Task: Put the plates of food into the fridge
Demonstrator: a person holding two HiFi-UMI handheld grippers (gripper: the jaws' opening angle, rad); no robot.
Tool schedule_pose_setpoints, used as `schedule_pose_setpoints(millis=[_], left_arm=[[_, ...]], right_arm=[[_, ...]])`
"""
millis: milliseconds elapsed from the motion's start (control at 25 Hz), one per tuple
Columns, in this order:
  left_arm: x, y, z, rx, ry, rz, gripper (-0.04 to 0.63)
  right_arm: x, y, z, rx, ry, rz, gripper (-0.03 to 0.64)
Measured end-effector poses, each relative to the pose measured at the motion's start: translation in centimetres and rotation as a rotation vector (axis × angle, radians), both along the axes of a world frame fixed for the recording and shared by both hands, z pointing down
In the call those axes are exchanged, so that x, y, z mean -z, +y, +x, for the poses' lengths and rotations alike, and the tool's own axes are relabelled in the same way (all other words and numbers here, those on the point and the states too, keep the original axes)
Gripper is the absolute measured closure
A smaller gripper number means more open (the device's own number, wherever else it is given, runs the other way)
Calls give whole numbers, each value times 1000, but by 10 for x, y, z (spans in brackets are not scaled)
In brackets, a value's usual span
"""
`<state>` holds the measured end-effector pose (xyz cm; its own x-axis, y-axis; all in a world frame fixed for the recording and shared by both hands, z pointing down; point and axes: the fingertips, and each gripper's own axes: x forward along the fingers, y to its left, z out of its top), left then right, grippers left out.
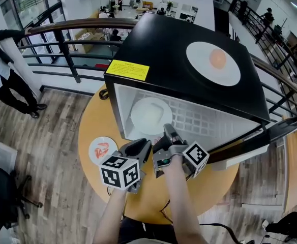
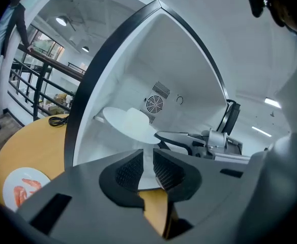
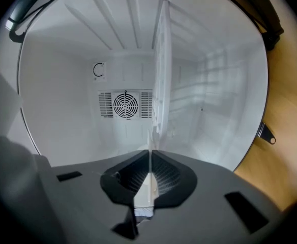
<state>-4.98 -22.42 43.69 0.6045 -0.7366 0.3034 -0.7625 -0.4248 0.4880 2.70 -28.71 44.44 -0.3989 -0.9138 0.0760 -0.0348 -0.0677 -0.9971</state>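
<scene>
A black mini fridge (image 1: 164,55) stands open on a round wooden table (image 1: 95,126). Inside it is a white plate (image 1: 151,115) with a pale mound of food, and my right gripper (image 1: 168,132) is shut on its near rim. In the right gripper view the plate (image 3: 161,75) is edge-on, its thin rim between the shut pads of my right gripper (image 3: 149,169). My left gripper (image 1: 141,147) hovers open just outside the fridge mouth, holding nothing. The left gripper view has my left gripper (image 2: 147,159) facing the plate (image 2: 130,123). A second plate (image 1: 212,62) with orange food lies on the fridge top. A third (image 1: 102,150) with red food lies on the table.
The fridge door (image 1: 260,141) hangs open to the right. A black cable (image 2: 57,120) lies on the table left of the fridge. A railing (image 1: 62,39) runs behind the table, with a person (image 1: 1,70) standing beside it at the left. An office chair (image 1: 1,192) sits at lower left.
</scene>
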Motion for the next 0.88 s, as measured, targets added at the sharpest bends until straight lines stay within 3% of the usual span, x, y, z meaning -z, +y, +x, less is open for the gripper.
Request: schedule_pose_setpoints(millis=[280,360,520,880], left_arm=[[1,-21,-1,16,-5,0,540],[1,-21,-1,24,0,-3,545],[2,-24,-3,37,11,-9,545],[2,-52,-2,81,12,-23,552]], right_arm=[[6,0,-4,78,103,-24,583],[10,3,-2,102,129,-11,531],[12,11,5,112,193,-5,522],[17,54,10,155,358,108,523]])
